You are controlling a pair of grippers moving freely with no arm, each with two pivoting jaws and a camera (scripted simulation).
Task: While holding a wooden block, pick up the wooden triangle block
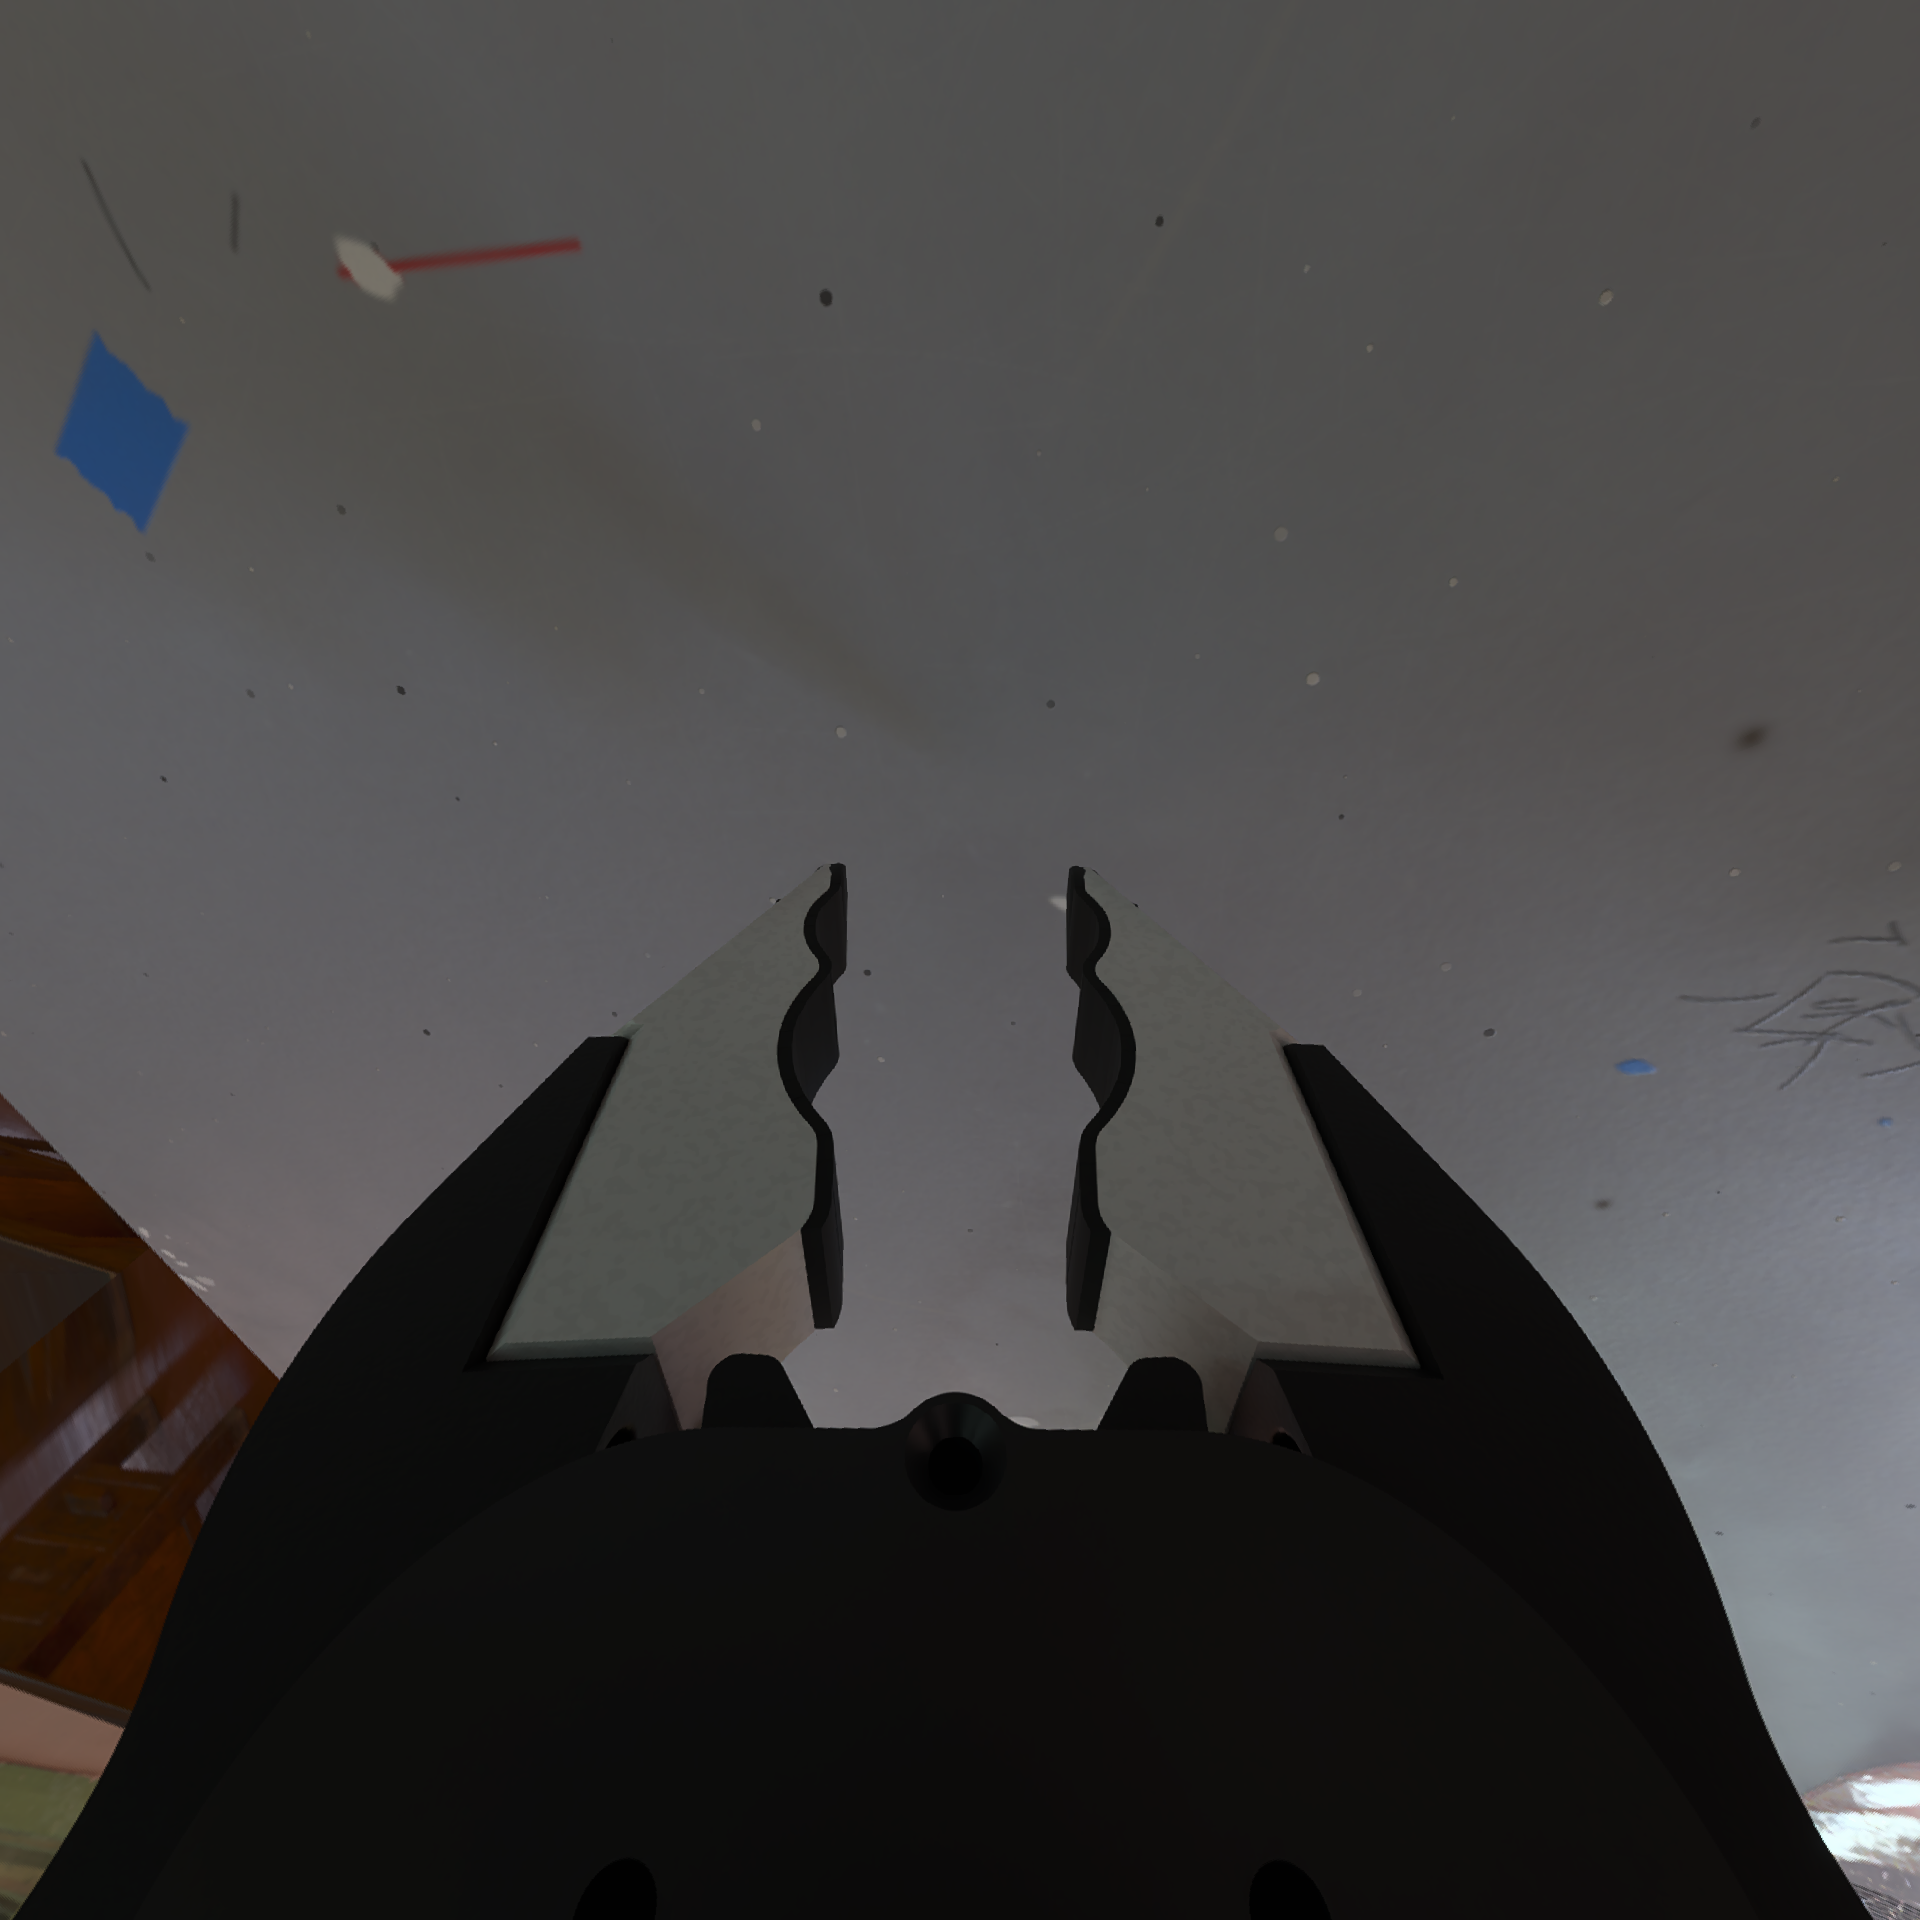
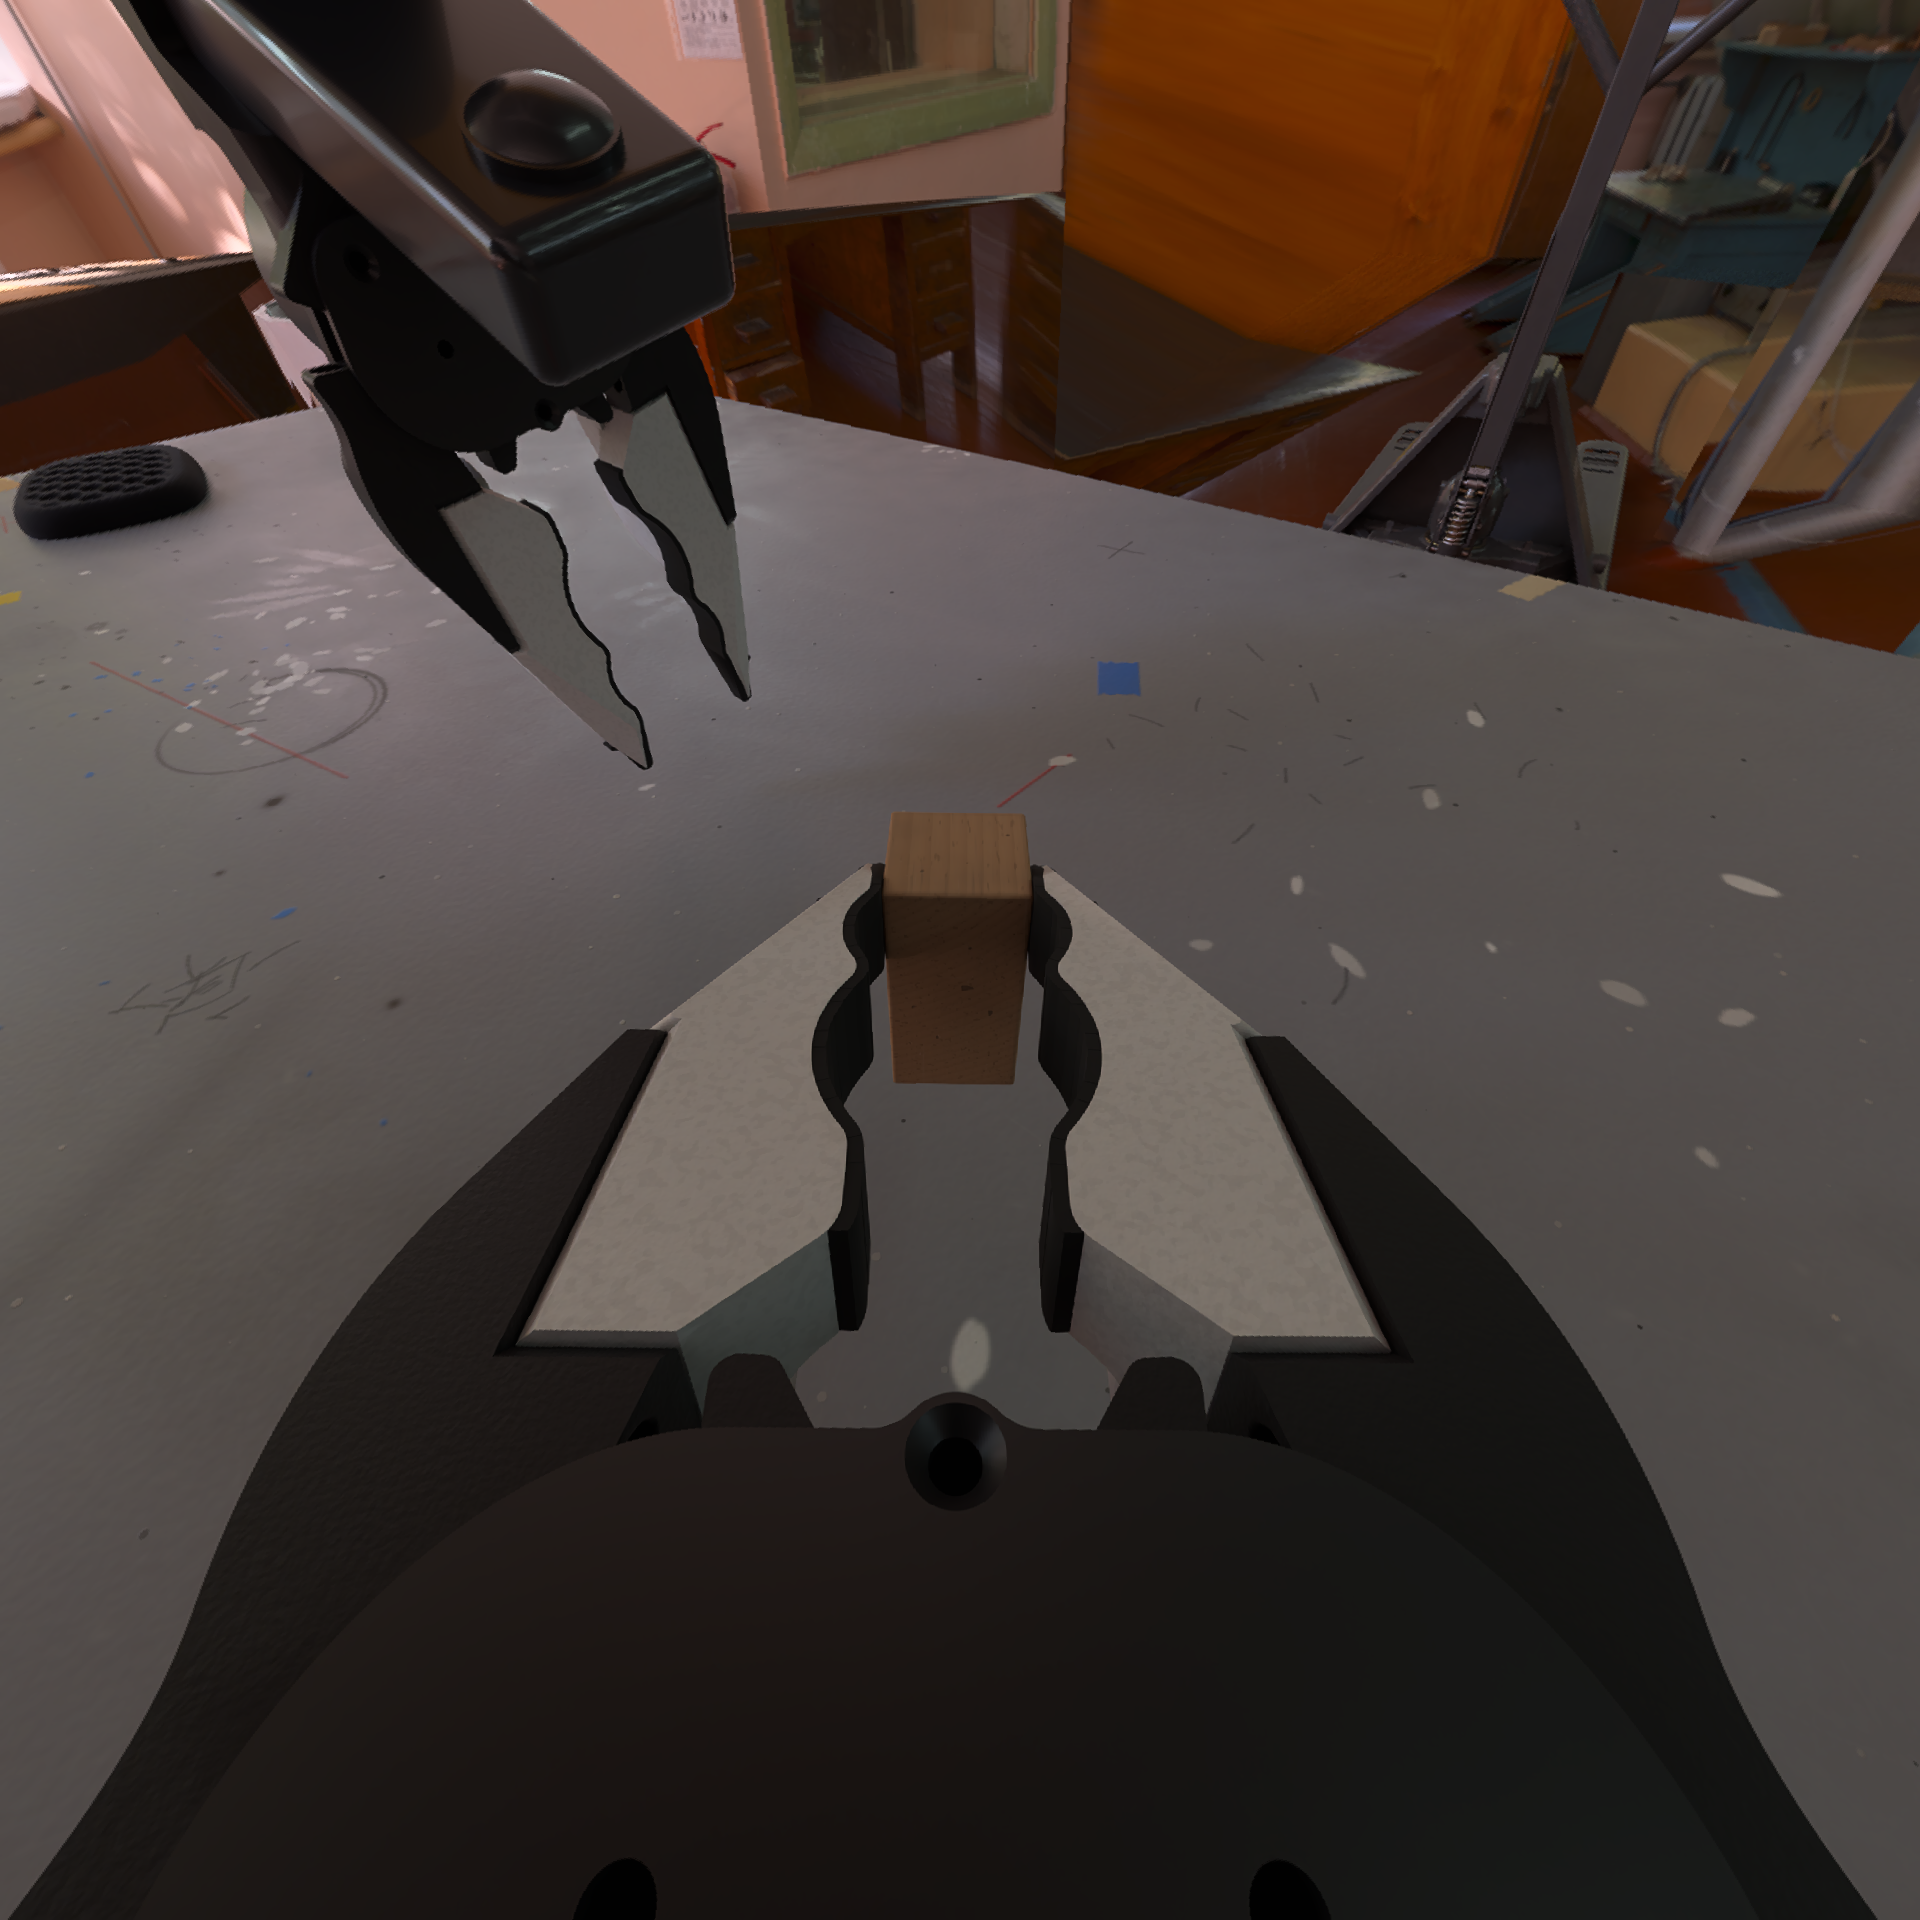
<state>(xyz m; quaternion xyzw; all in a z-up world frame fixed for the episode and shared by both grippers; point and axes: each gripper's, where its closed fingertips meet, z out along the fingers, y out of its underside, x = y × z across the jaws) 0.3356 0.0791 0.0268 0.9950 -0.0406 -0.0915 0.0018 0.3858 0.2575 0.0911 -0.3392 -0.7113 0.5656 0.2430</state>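
Wooden triangle block is nowhere in either view, so I judge the step in hand is finding it before reaching. On the left, my left gripper [image 2: 691,727] hangs above the grey tabletop [image 2: 1351,831], its jaws parted with nothing between them; its own camera shows only speckled tabletop, a blue tape square [image 1: 120,431] and a red line [image 1: 488,255]. To the right, my right gripper [image 2: 956,883] is clamped on the wooden block [image 2: 954,966], which stands upright between the fingertips. To do this well, I hold that clamp steady, pan the left gripper slowly until the triangle appears, then approach its flat faces, not its slopes.
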